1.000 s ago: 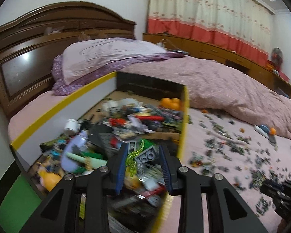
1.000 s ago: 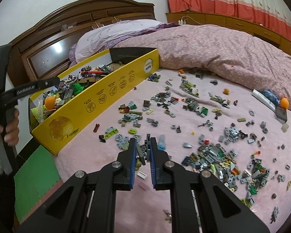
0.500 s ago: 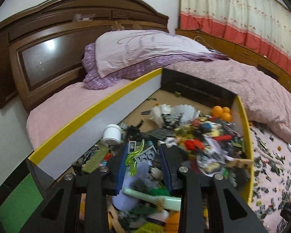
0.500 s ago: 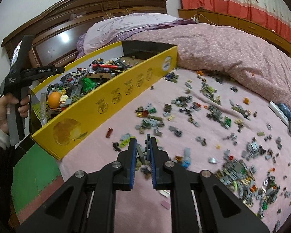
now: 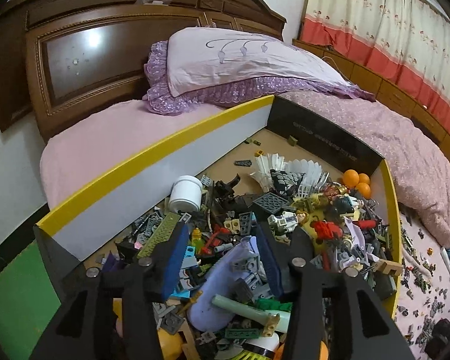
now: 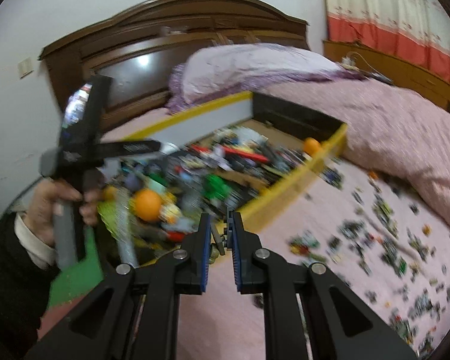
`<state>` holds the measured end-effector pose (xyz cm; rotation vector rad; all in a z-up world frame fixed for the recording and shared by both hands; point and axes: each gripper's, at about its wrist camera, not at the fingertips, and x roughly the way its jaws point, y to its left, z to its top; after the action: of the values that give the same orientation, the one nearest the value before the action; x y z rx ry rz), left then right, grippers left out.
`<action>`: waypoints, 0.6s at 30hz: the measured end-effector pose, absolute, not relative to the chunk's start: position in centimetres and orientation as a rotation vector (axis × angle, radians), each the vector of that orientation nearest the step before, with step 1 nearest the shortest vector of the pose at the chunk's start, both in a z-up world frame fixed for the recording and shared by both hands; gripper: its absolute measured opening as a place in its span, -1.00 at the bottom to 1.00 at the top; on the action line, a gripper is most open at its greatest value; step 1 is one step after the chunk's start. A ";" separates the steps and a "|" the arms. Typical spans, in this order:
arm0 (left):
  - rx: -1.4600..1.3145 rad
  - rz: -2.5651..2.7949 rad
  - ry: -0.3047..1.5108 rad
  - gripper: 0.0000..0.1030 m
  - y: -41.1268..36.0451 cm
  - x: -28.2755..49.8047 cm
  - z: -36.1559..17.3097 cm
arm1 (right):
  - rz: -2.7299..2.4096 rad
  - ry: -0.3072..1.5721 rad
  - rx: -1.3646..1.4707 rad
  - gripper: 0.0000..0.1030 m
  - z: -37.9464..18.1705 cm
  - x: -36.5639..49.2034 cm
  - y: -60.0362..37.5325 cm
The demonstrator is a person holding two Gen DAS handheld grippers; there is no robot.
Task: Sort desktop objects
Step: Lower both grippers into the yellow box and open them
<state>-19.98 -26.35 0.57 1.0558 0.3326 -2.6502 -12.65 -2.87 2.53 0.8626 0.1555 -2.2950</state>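
A yellow-rimmed cardboard box [image 5: 153, 153] on the bed is heaped with toy bricks, figures and odd bits. My left gripper [image 5: 222, 240] hangs over the heap near the box's near end. Its jaws are opening, and nothing is pressed between the blue pads. My right gripper [image 6: 220, 219] is shut on a small dark brick piece [image 6: 217, 238], just in front of the box's yellow side wall [image 6: 285, 192]. This view is motion-blurred. Several loose bricks [image 6: 375, 234] lie scattered over the pink sheet to the right.
A person's hand [image 6: 45, 207] grips the left tool's handle at the box's near-left corner. In the box are a white jar [image 5: 186, 193], orange balls [image 5: 357, 180] and shuttlecocks [image 5: 273, 168]. Behind stand a purple pillow [image 5: 240, 60] and a wooden headboard [image 5: 75, 60]. A green mat [image 5: 15, 294] covers the floor.
The left jaws have spread, and the grey brick with the green translucent piece is gone from between them. The right gripper has swung up and left toward the box, still carrying its small piece.
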 end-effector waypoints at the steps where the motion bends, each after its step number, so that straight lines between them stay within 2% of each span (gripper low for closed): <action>1: 1.053 -2.649 0.332 -0.03 -26.3 -20.0 0.6 | -2.280 0.157 0.853 -0.74 2.8 -12.6 -3.6; 10: 1.052 -2.624 0.387 -0.02 -26.8 -19.8 0.2 | -2.159 0.149 0.864 -0.73 2.4 -12.7 -9.7; 12: 1.056 -2.623 0.381 -0.02 -26.7 -19.8 0.2 | -2.149 0.133 0.874 -0.59 2.1 -12.6 -10.1; 14: 1.062 -2.627 0.366 -0.02 -26.5 -19.8 0.2 | -2.142 0.124 0.873 -0.32 1.9 -12.5 -10.2; 18: 1.061 -2.627 0.334 -0.01 -26.2 -19.9 0.2 | -2.140 0.110 0.872 -0.13 1.8 -12.4 -10.1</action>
<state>-19.87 -26.17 0.19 1.0608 0.3336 -2.6272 -12.41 -10.08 1.80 0.8720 0.1096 -2.1399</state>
